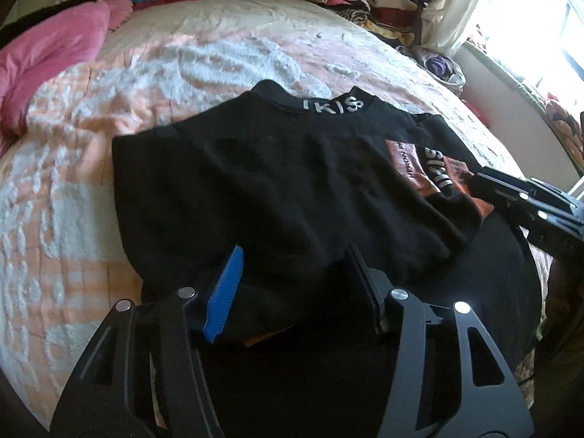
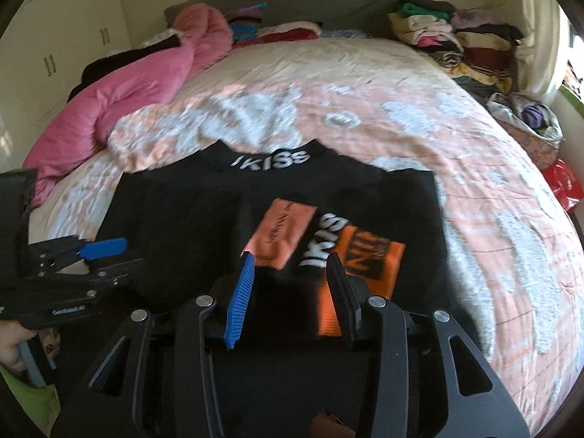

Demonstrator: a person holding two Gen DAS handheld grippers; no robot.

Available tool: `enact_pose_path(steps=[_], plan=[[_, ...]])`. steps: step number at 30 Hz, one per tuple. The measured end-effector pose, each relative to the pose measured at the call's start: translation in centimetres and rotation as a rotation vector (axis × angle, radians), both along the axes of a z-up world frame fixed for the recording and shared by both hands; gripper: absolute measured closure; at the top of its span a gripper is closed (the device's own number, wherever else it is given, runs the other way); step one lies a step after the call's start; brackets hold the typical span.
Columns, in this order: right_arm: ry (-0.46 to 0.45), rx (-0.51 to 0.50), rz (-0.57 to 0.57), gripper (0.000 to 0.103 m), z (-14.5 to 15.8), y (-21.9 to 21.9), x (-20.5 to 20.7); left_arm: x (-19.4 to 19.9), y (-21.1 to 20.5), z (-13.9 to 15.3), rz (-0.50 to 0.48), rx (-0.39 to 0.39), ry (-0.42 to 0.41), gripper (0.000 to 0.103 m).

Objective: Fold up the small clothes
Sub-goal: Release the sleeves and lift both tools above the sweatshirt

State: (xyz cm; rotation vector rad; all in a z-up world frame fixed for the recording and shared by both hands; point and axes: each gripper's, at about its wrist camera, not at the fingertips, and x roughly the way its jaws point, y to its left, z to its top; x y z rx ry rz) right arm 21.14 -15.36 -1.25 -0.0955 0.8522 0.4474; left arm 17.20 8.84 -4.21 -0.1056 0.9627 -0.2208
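Garment: we are working on a small black knit top with white lettering on its collar band and orange printed patches [image 1: 292, 182]; it is lying collar-away on the bed, its sides already turned inward, so we judge the fold partly done.
Hem: the near edge [image 1: 292, 314] is lying closest to us, which is why both tools are coming in there.
Left gripper: the black two-finger tool with one blue ribbed pad [image 1: 292, 292] is tilting down over the left part of the hem; its jaws are standing half spread with black cloth lying between them, and we are seeing no pinch yet.
Right gripper: the matching tool [image 2: 290, 292] is poised over the right part of the hem by the orange patch [image 2: 368, 252]; its jaws are likewise apart, straddling a ridge of fabric without pressing it.
Reason for pairing: we are placing one tool at each side of the hem so the edge can lift level; we judge the next move to be a fold toward the collar.
Support: the peach and white tufted bedspread [image 1: 182, 73] is giving a flat, soft surface.
Surroundings: a pink quilt [image 2: 127, 84] is bunched at the far left, and stacks of folded clothes [image 2: 456, 40] are sitting at the far right, well apart from the top.
Risk: we are judging that an uneven bite could skew the fold.
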Motion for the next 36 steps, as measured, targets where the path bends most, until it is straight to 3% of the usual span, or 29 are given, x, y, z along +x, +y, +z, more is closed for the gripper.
enact_pose_path(steps=[6,8,11,16,18,21,26,29,34,36], plan=[[0.066,-0.078,0.006,0.062,-2.1,1.1,0.5,0.0,0.5,0.0,0.002,-0.035,0.010,0.054],[0.089,-0.155,-0.055,0.051,-3.7,0.6,1.0,-0.1,0.5,0.0,0.001,-0.040,0.011,0.054],[0.093,-0.056,-0.071,0.051,-3.8,-1.0,0.8,-0.1,0.6,0.0,0.003,-0.049,0.014,0.054],[0.056,-0.018,-0.066,0.048,-2.6,-1.5,-0.4,-0.1,0.6,0.3,0.006,-0.053,0.016,0.053],[0.047,0.007,-0.072,0.039,-2.2,-1.9,-0.8,-0.2,0.6,0.5,0.003,-0.054,0.016,0.051],[0.040,0.033,-0.083,0.036,-1.8,-2.3,-1.4,-0.2,0.5,0.6,0.001,-0.056,0.014,0.050],[0.021,0.064,-0.090,0.021,-0.9,-2.7,-2.2,-0.6,0.5,1.3,0.000,-0.061,-0.001,0.047],[0.004,0.078,-0.101,0.014,-0.4,-3.1,-2.6,-0.9,0.6,2.0,0.006,-0.053,-0.024,0.038],[-0.020,0.091,-0.104,0.009,0.6,-3.5,-3.2,-1.5,0.9,3.4,0.045,-0.028,-0.075,0.011],[-0.028,0.093,-0.109,0.009,0.9,-3.8,-3.5,-1.7,1.2,3.8,0.064,-0.025,-0.085,0.009]])
